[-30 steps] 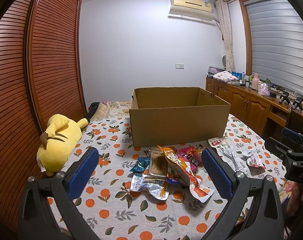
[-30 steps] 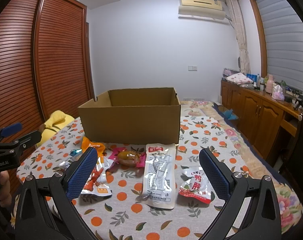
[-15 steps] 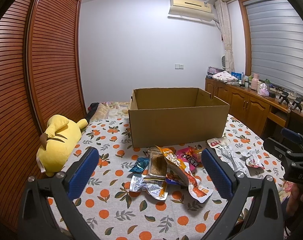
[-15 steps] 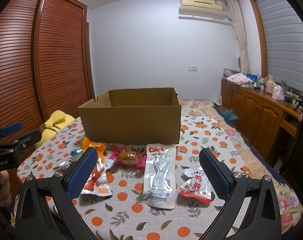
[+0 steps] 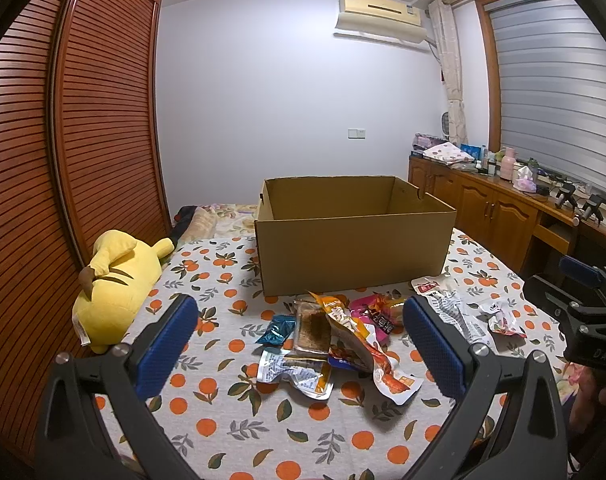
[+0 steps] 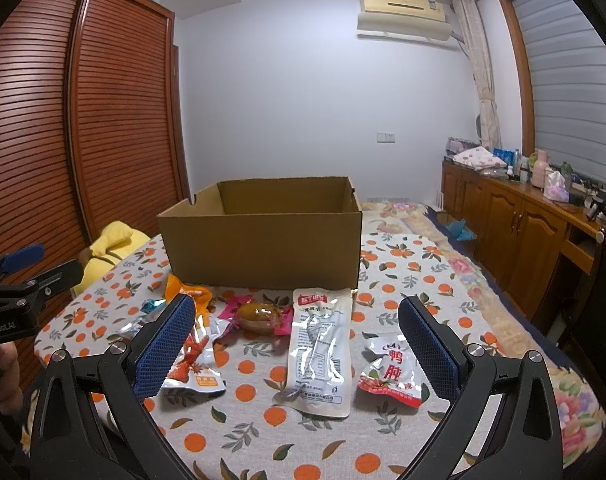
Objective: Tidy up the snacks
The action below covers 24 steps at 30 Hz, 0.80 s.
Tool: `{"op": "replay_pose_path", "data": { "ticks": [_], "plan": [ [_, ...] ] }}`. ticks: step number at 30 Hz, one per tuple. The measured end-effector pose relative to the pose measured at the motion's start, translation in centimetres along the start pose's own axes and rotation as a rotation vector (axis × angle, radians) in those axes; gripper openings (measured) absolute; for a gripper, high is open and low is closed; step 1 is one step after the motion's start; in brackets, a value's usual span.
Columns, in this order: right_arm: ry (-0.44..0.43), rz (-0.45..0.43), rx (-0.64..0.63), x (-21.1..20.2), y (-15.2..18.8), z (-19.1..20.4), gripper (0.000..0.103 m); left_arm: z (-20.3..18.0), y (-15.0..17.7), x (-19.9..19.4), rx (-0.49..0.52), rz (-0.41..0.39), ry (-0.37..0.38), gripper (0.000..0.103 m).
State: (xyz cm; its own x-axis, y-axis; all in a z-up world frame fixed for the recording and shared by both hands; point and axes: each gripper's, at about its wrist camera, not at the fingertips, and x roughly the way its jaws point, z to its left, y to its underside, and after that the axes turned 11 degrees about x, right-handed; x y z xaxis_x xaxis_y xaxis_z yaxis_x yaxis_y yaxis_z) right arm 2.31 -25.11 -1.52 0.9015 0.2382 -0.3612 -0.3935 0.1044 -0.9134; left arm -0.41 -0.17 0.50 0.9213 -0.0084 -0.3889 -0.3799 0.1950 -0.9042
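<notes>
Your left gripper (image 5: 299, 344) hangs above the tablecloth (image 5: 223, 416) with its fingers spread wide, nothing between them. Your right gripper (image 6: 297, 344) is likewise spread wide and holds nothing.

Snacks lie loose on the cloth in front of the cardboard box (image 5: 355, 248), which stands open-topped.
- Left view: a teal packet (image 5: 277, 330), a clear tray of brown snack (image 5: 311, 326) and an orange-and-white bag (image 5: 367, 350) overlap in a heap.
- Right view: a long clear pouch (image 6: 319, 350) lies flat; a red-and-white packet (image 6: 391, 372) sits just beside it.

A yellow plush toy (image 5: 115, 286) rests at the table's left edge.
</notes>
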Motion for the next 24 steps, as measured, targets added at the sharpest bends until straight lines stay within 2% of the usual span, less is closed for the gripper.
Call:
{"op": "replay_pose_path", "data": {
  "ticks": [6, 12, 16, 24],
  "plan": [
    [0.001, 0.002, -0.001, 0.0, 0.0, -0.1, 0.103, -0.4, 0.0, 0.2, 0.002, 0.01, 0.008, 0.103],
    [0.009, 0.027, 0.004, 0.1, -0.1, -0.6, 0.103, -1.1, 0.7, 1.6, 0.005, 0.053, 0.045, 0.103],
    [0.018, 0.058, 0.012, 0.9, 0.0, -1.8, 0.103, -1.7, 1.3, 3.2, 0.009, 0.099, 0.096, 0.103],
    [0.057, 0.114, -0.007, 2.5, 0.5, -5.0, 0.103, -2.9, 2.1, 6.0, 0.031, 0.161, 0.14, 0.102]
  ]
}}
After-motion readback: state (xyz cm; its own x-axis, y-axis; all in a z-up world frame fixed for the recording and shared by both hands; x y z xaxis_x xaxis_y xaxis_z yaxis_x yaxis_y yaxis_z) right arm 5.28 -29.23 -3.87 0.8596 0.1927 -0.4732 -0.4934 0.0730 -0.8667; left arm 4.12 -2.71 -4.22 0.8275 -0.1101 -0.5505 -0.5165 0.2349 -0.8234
